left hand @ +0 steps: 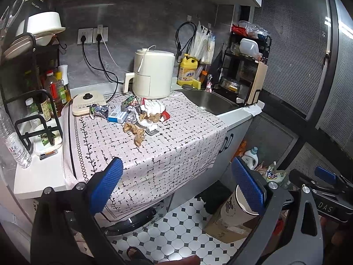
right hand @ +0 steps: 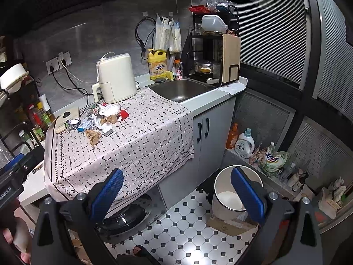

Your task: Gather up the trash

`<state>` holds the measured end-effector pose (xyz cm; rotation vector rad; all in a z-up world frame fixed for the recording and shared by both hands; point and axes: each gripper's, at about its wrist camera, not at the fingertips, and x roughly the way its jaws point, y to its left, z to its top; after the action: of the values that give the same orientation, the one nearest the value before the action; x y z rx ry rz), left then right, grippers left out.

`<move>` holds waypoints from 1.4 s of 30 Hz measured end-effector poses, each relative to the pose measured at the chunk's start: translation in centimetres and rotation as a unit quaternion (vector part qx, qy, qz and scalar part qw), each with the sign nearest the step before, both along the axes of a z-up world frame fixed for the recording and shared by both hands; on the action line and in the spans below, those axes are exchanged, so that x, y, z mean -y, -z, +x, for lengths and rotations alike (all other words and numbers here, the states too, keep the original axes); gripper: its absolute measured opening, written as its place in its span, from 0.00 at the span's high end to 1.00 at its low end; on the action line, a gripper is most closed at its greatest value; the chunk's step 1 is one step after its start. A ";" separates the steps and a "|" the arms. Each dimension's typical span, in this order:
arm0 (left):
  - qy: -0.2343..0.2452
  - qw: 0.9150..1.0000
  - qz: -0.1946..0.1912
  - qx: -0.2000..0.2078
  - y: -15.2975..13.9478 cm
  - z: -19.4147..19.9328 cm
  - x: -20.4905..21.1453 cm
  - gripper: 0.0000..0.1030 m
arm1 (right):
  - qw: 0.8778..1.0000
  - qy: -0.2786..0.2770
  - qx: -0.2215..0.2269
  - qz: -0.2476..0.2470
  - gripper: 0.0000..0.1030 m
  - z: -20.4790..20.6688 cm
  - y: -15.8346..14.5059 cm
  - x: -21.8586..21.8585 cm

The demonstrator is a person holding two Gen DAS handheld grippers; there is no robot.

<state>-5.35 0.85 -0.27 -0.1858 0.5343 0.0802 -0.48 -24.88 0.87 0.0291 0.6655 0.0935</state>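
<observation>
A pile of trash (left hand: 141, 113) lies on the patterned cloth (left hand: 154, 150) over the counter: crumpled brown paper (left hand: 135, 132), foil wrappers (left hand: 99, 109), a blue and white box (left hand: 118, 116) and white and red wrappers (left hand: 154, 108). The pile also shows in the right wrist view (right hand: 103, 119). A white bin (right hand: 229, 194) stands on the floor by the cabinet; it also shows in the left wrist view (left hand: 237, 207). My left gripper (left hand: 176, 185) is open and empty, well short of the pile. My right gripper (right hand: 177, 195) is open and empty, above the floor near the bin.
A cream air fryer (left hand: 153, 74) stands behind the trash. A sink (left hand: 209, 99), a yellow detergent bottle (left hand: 187, 69) and a dish rack (left hand: 245, 66) are to the right. Sauce bottles (left hand: 55, 90) and a rack stand at left. Detergent bottles (right hand: 245, 143) stand by the window.
</observation>
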 end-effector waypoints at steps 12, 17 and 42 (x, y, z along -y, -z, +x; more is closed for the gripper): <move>-0.003 1.000 0.000 -0.002 0.1 0.2 -0.4 0.05 | 1.000 0.002 -0.001 0.005 0.07 0.3 -0.1 0.1; -0.003 1.000 -0.003 -0.008 0.3 0.5 -0.4 0.05 | 1.000 -0.002 -0.008 0.006 0.07 0.5 -0.1 0.1; -0.019 0.999 -0.018 -0.040 1.4 9.2 -4.6 0.05 | 0.999 -0.013 -0.017 0.024 0.07 10.2 0.9 -4.9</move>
<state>3.85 5.44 -1.68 -0.2292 0.6124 0.1152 9.74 -19.99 -0.05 0.0686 0.6971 0.1340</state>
